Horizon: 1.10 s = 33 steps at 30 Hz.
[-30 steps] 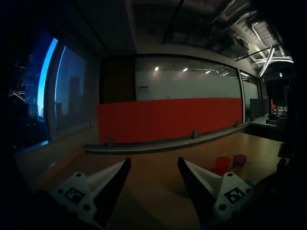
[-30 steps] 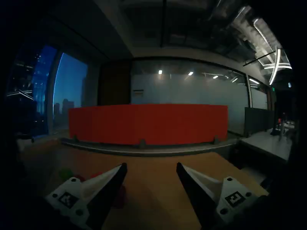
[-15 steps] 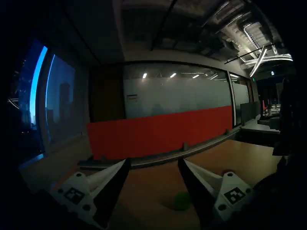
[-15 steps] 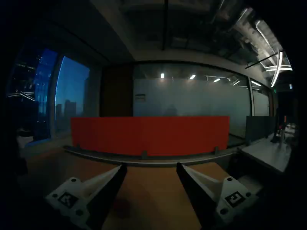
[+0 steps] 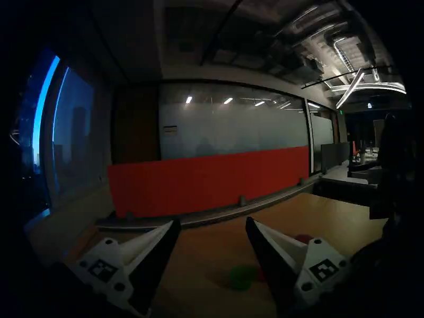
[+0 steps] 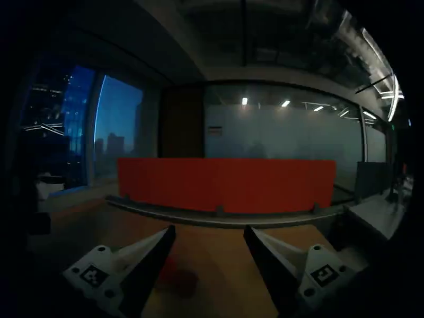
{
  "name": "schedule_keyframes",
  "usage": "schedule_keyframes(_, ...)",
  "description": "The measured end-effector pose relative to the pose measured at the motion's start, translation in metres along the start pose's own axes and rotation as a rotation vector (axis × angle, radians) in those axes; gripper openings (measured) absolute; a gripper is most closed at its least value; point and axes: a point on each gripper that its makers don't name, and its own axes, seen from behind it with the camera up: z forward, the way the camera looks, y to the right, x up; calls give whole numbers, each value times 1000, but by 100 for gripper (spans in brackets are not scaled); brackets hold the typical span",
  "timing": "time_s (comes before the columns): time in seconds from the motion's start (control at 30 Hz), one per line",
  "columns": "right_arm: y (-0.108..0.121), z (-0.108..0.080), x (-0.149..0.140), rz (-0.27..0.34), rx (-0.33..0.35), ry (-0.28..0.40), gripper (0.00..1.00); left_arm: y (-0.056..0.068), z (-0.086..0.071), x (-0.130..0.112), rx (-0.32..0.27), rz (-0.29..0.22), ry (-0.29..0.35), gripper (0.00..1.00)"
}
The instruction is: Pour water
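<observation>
In the left gripper view, the left gripper (image 5: 211, 221) hangs over the wooden table (image 5: 328, 217), jaws apart and empty. What looks like a green cup (image 5: 243, 276) sits low between its fingers, with a red shape (image 5: 303, 238) farther off.

In the right gripper view, the right gripper (image 6: 208, 228) is also spread and empty. A red cup (image 6: 177, 275) stands on the table by one finger, its contents too dim to make out.
</observation>
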Motion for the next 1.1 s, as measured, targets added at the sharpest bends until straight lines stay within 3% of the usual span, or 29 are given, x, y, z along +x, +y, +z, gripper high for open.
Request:
schedule_keyframes(0.17,-25,-5,7,-4,115,10,100,14,2,4,-81,-16,5,91)
schedule_keyframes(0.37,-59,-13,17,-23,256,27,99,39,2,10,-204,-45,20,91)
schedule_keyframes(0.5,-74,-16,20,-24,317,33,100,52,2,11,-263,-48,19,91)
schedule_keyframes(1.1,-114,-25,1,-53,471,-59,99,61,4,-21,-340,-5,-72,91)
